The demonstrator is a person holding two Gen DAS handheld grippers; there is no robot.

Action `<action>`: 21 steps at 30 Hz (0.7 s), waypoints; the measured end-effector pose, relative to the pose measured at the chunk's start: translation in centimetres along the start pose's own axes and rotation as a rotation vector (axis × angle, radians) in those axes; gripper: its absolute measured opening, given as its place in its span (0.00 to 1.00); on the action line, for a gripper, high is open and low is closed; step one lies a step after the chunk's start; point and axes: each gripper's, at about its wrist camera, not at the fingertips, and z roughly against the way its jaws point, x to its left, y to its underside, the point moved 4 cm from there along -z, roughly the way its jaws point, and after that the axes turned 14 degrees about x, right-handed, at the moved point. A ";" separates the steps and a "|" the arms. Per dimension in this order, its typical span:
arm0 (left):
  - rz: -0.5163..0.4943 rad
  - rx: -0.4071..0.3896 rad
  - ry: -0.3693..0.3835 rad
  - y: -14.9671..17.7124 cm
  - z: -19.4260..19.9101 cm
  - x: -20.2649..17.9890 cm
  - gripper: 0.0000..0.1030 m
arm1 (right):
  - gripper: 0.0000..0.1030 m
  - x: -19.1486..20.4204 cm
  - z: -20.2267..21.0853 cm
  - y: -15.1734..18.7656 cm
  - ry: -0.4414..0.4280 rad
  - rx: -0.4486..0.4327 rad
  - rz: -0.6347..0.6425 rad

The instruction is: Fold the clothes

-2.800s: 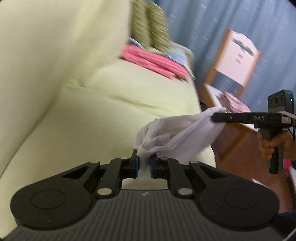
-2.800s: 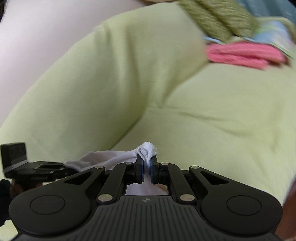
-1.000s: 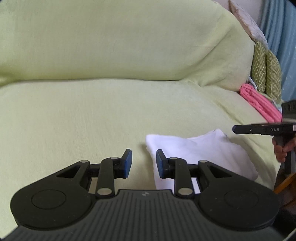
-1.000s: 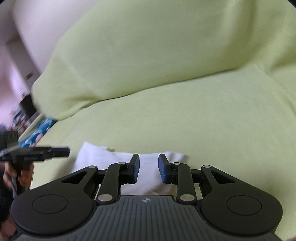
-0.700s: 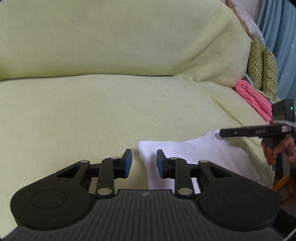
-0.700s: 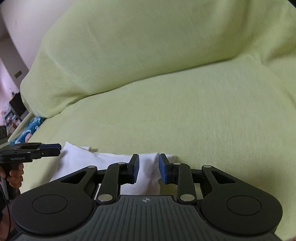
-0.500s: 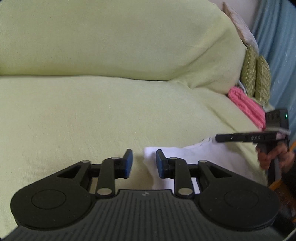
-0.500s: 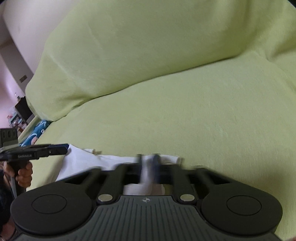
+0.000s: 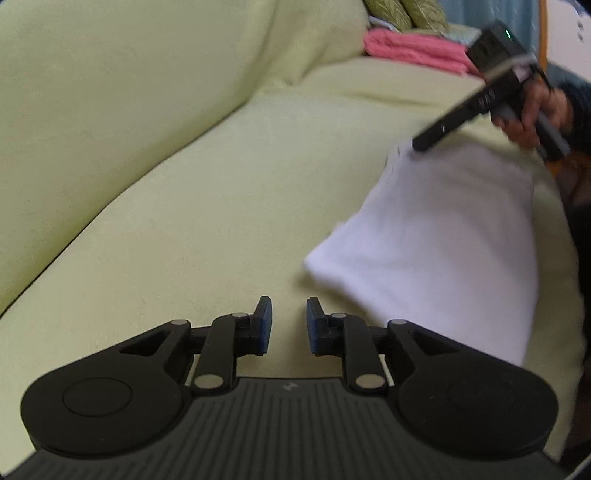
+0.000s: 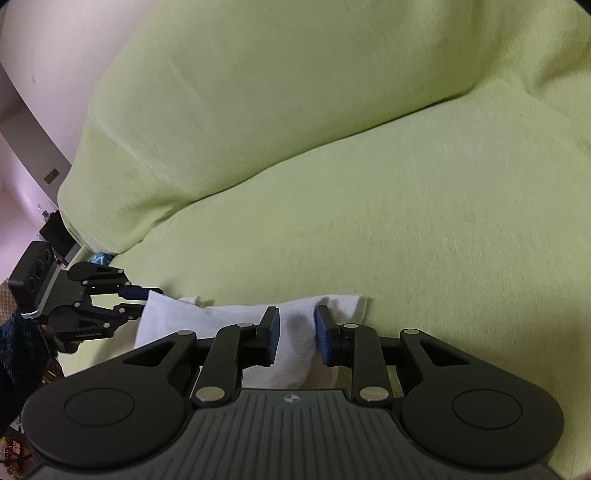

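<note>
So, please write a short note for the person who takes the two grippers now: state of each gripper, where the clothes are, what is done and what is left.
Left gripper: open, holds nothing, over bare sofa cover beside the near corner of the white garment.
Right gripper: open, with its fingers on either side of the garment's edge, not clamped.
The white garment lies on the sofa seat as a flat folded rectangle.
A pink folded item lies at the far end of the sofa, by the green cushions.
Done: the white piece looks folded and released.
Left: probably tidy it or move it to the pink one; no other unfolded clothes are in view.
</note>
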 end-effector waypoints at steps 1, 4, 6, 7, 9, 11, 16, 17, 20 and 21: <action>-0.017 0.008 0.003 0.0 -0.3 0.2 0.16 | 0.26 -0.2 0.0 0.0 -0.001 0.005 -0.003; -0.041 -0.048 0.037 -0.3 0.4 -0.1 0.16 | 0.26 -0.3 -0.1 0.0 -0.002 0.011 -0.002; -0.079 -0.063 0.038 -0.6 0.5 -0.5 0.16 | 0.26 -0.2 -0.2 0.0 -0.001 0.016 0.000; -0.106 -0.057 0.029 -0.7 0.4 -0.8 0.15 | 0.26 -0.2 -0.3 0.0 0.000 0.018 0.001; -0.159 -0.048 0.016 -0.7 0.0 -1.5 0.16 | 0.25 -0.4 -0.4 0.0 0.001 0.022 0.000; -0.199 -0.061 0.002 -0.8 0.3 -2.1 0.15 | 0.25 -0.4 -0.5 -0.1 -0.003 0.026 -0.004; -0.301 -0.086 -0.041 -0.8 1.4 -2.9 0.17 | 0.25 -0.3 -0.8 -0.4 0.000 0.036 0.000; -0.326 -0.079 -0.049 -0.9 1.5 -3.1 0.17 | 0.25 -0.2 -0.9 -0.4 0.004 0.039 0.002; -0.411 -0.087 -0.079 -0.9 1.6 -4.1 0.13 | 0.24 0.0 -1.1 -0.6 0.018 0.043 0.011; -0.436 -0.083 -0.093 -0.9 1.5 -4.4 0.06 | 0.23 0.1 -1.2 -0.7 0.026 0.044 0.016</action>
